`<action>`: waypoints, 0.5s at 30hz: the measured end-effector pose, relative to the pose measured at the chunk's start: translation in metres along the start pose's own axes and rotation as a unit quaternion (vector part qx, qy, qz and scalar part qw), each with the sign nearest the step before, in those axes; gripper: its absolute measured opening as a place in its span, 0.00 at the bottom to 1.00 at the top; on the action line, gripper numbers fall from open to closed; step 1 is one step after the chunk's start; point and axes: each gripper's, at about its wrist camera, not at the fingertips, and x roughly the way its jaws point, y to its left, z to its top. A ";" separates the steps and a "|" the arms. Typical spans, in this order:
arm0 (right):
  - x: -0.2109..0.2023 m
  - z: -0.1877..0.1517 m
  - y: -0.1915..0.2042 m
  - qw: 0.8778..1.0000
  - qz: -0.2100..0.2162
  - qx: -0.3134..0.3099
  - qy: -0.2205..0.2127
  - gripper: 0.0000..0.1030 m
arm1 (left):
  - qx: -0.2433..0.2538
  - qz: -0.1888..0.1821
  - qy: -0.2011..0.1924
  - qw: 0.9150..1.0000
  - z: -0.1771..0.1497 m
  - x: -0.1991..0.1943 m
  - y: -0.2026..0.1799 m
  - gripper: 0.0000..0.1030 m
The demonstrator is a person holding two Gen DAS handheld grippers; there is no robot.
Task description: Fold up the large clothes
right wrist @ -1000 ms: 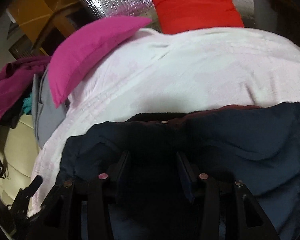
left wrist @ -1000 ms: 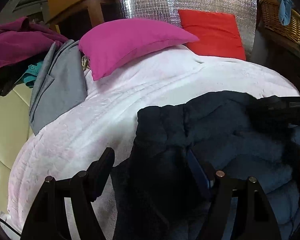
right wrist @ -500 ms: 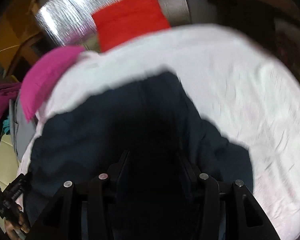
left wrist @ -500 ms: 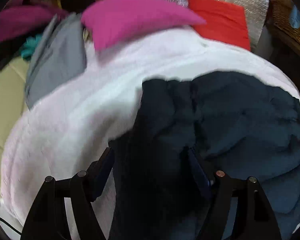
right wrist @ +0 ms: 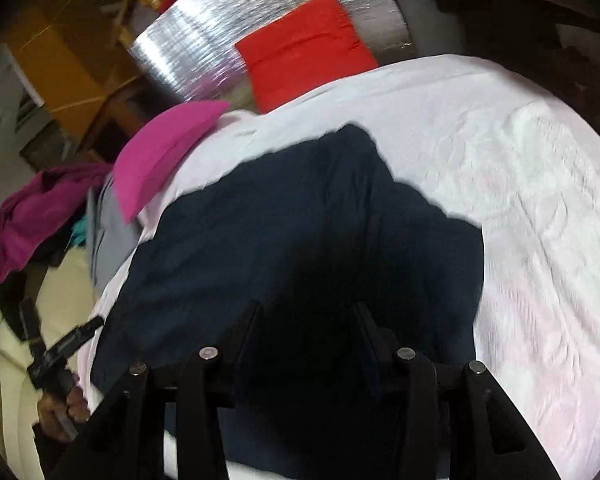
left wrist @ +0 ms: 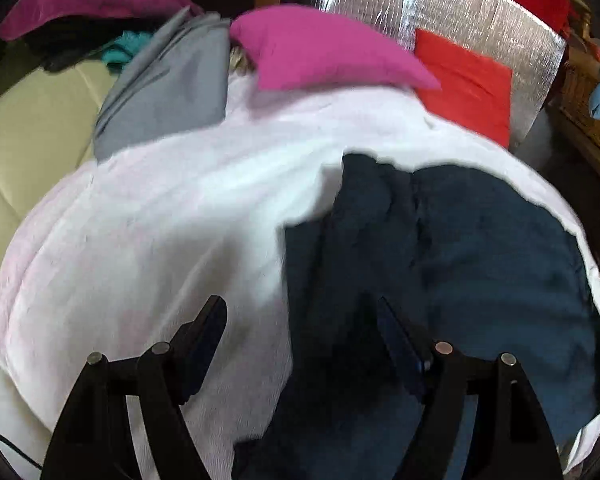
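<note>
The dark blue garment (left wrist: pixel 480 260) lies on the pale pink blanket (left wrist: pixel 160 240), with the magenta pillow (left wrist: pixel 320 48) at its 11 o'clock. The left gripper (left wrist: pixel 300 328) stands apart over its edge. The right gripper (right wrist: pixel 306 320) has dark cloth between its jaws; a grip cannot be told.

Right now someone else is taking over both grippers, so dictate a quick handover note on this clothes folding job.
Left gripper: jaws wide, dark fabric between them, grip unclear.
Right gripper: jaws partly apart over dark cloth; too dark to tell if it holds.
The navy garment lies bunched on the pale pink blanket, below the magenta pillow and red pillow. A grey garment and other clothes wait on the left.
Done: garment laid on the blanket, no neat fold visible.
Left: flatten, fold, then the remaining pile.
</note>
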 end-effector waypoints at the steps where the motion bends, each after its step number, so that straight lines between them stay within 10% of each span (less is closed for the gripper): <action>1: 0.003 -0.009 -0.005 1.000 0.002 0.001 0.003 0.47 | 0.001 0.003 0.021 1.000 -0.006 0.008 0.000 0.76; 15: -0.043 -0.037 -0.041 0.993 0.090 0.068 -0.029 0.40 | 0.043 0.045 -0.009 0.998 -0.041 -0.032 -0.003 0.86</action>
